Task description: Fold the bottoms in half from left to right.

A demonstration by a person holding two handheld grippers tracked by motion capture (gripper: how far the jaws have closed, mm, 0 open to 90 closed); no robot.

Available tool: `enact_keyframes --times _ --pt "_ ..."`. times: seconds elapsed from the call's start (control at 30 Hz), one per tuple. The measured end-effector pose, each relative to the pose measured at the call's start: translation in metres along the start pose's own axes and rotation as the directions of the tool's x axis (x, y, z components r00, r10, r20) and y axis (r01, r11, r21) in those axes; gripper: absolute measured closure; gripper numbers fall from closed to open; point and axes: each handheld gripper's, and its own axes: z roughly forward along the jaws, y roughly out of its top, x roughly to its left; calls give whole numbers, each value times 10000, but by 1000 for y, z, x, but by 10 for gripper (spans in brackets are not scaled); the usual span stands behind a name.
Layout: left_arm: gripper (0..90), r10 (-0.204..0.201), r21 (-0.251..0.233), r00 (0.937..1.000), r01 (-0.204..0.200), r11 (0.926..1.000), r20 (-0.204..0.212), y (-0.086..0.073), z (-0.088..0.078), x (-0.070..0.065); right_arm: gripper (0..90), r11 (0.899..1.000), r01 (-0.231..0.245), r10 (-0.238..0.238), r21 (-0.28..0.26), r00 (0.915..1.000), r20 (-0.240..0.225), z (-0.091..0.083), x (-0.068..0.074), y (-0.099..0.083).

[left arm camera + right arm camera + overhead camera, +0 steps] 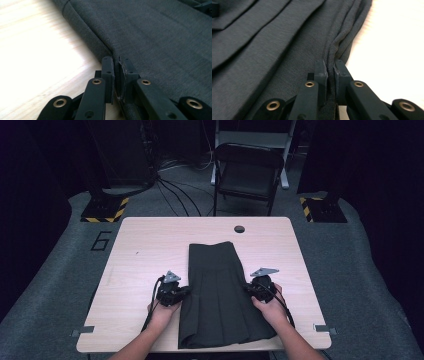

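The tabletop (150, 240) is pale wood with rounded corners and a small dark round hole (239, 229) near the middle of its far edge. On it lies a dark grey pleated skirt (220, 290), lengthwise from just short of the tabletop's centre down to the near edge, where its hem reaches or slightly overhangs the wood. The narrow waistband end points toward the far edge, and the skirt flares wider toward the person. Long pleats run from waist to hem.

The left gripper (184, 291) sits at the skirt's left edge, about midway along its length, held by the person's left hand (162, 312). The right gripper (249, 288) sits at the opposite edge, held by the right hand (272, 307). Each carries a grey three-cornered plate on top.

The high view gives the whole outline of the skirt but not the jaw tips. The left gripper view shows the fabric (150, 37) close up as a fine grey weave, with a rolled, seam-like edge running along bare wood (37, 50); the jaws are drawn nearly together, pinching that edge of cloth between them. The right gripper view shows several stacked pleat folds (347, 32) at the skirt's side, beside the pale wood (392, 50); its jaws are likewise close together, clamped on a ridge of gathered fabric that rises between the pads.
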Motion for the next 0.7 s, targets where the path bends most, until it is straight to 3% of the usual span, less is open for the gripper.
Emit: enact_keyframes --times 0.1,0.17,0.3,0.43,0.57,0.7 --pt "835 288 192 9996 -287 9994 -60 3 -9 6 832 9999 63 -60 103 9995 -326 -1 12 3" --pt "835 160 172 9998 -159 9997 -74 4 -15 8 831 9998 156 -153 78 9992 -371 -1 14 4" --pt "834 534 449 9983 -524 9976 -229 1 -27 15 831 9993 365 -361 40 9967 -728 0 27 7" --pt "834 472 547 9986 -459 9974 -225 -6 -36 22 831 9981 579 -554 224 9935 -996 2 39 8" --pt "827 142 376 9997 -134 9992 -218 -15 -38 32 830 9950 927 -876 379 9890 -1190 7 47 9" --pt "758 -75 168 9999 77 9998 -148 -21 -35 38 826 9946 945 -893 419 9897 -1121 10 49 7"
